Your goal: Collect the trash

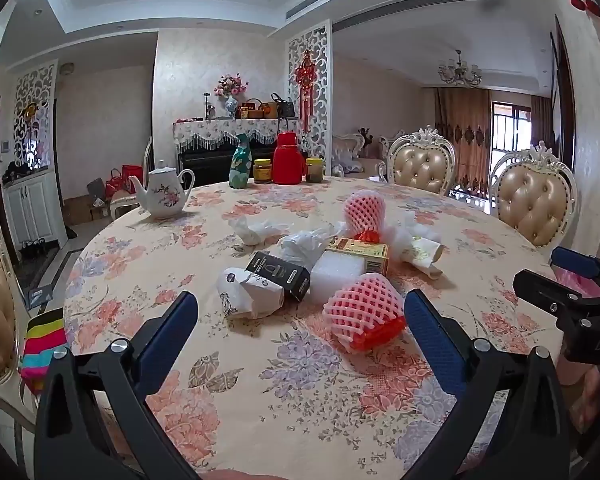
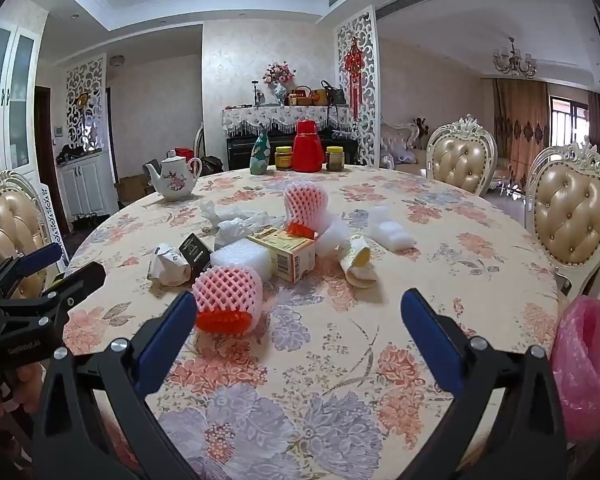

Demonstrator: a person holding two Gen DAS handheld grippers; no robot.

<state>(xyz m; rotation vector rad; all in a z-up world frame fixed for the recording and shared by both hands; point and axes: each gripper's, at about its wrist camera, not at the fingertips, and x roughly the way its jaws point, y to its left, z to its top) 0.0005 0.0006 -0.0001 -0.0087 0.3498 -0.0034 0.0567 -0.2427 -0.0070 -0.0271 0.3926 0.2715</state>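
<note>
Trash lies in a heap mid-table: a near pink foam fruit net [image 1: 362,310] [image 2: 229,294], a second pink net [image 1: 364,210] [image 2: 305,204] behind it, a black box [image 1: 278,270] [image 2: 195,254], a yellow carton [image 1: 360,254] [image 2: 288,254], a white foam block [image 1: 334,268] [image 2: 240,256], crumpled white paper [image 1: 248,292] [image 2: 168,266] and white plastic bags [image 1: 306,240] [image 2: 236,218]. My left gripper [image 1: 300,308] is open and empty, just short of the near net. My right gripper [image 2: 298,308] is open and empty too, the near net by its left finger. A pink-lined bin [image 2: 588,364] stands at the table's right edge.
The round table has a floral cloth [image 1: 300,380] [image 2: 440,280]. At its far side stand a white teapot [image 1: 164,192], a green bottle [image 1: 240,162], a red flask [image 1: 288,158] and two jars. Padded chairs [image 2: 572,216] ring the table; a striped cloth [image 1: 44,348] hangs at the left.
</note>
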